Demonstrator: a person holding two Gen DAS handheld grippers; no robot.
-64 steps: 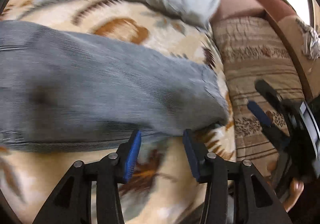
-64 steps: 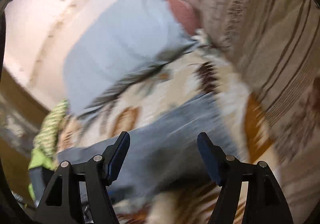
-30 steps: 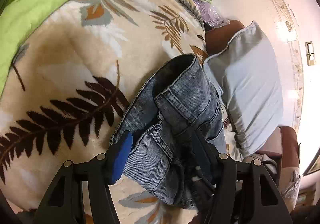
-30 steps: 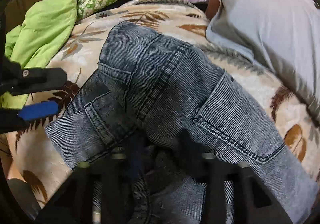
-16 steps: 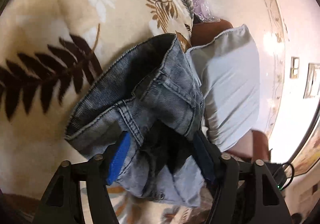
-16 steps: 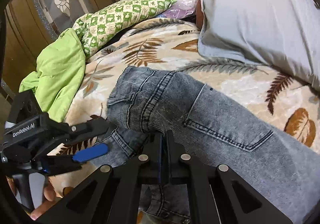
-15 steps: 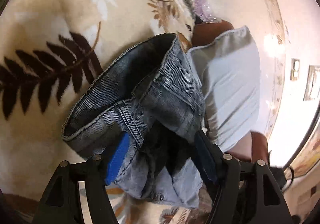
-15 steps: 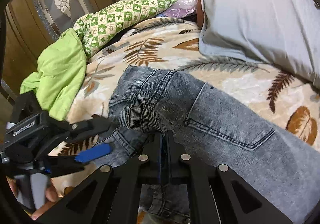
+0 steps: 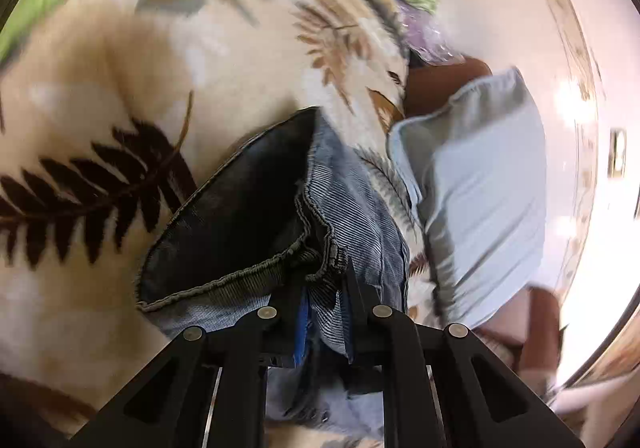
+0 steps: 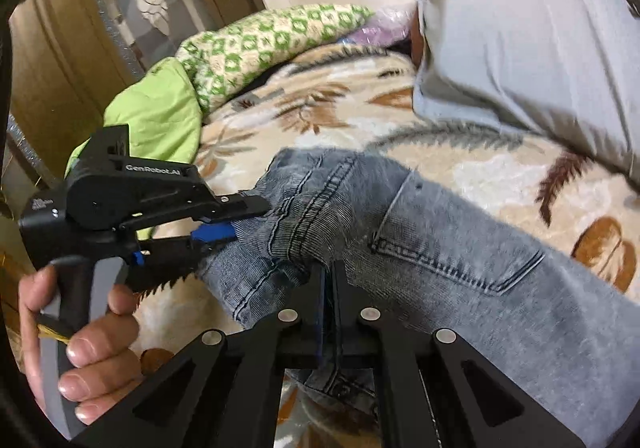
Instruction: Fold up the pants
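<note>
Item 1, your left hand (image 10: pixel 80 332): wrapped round the grey handle of the left gripper (image 10: pixel 236 222), at the far left of the right wrist view.

Item 2, left gripper: its black fingers with blue pads (image 10: pixel 212 233) are closed on the waistband edge of the jeans (image 10: pixel 420 248). From its own camera the left gripper (image 9: pixel 324 312) has denim bunched between the two fingers, and the waist opening, dark inside, gapes just ahead and to the left of the tips.

Item 3, jeans: light grey-blue denim, back pocket facing up, running from the left gripper across in front of the right gripper and off to its right, lying on the leaf-print blanket (image 10: pixel 460 164).

Item 4, right gripper (image 10: pixel 328 288): fingers pressed nearly together, pinching a fold of the jeans just below the seat seam.

Item 5, beyond the tips: green bedding (image 10: pixel 160 108) and a green-checked pillow (image 10: pixel 260 44) ahead to the left; a pale grey pillow (image 10: pixel 520 40) ahead to the right, resting on the blanket.
</note>
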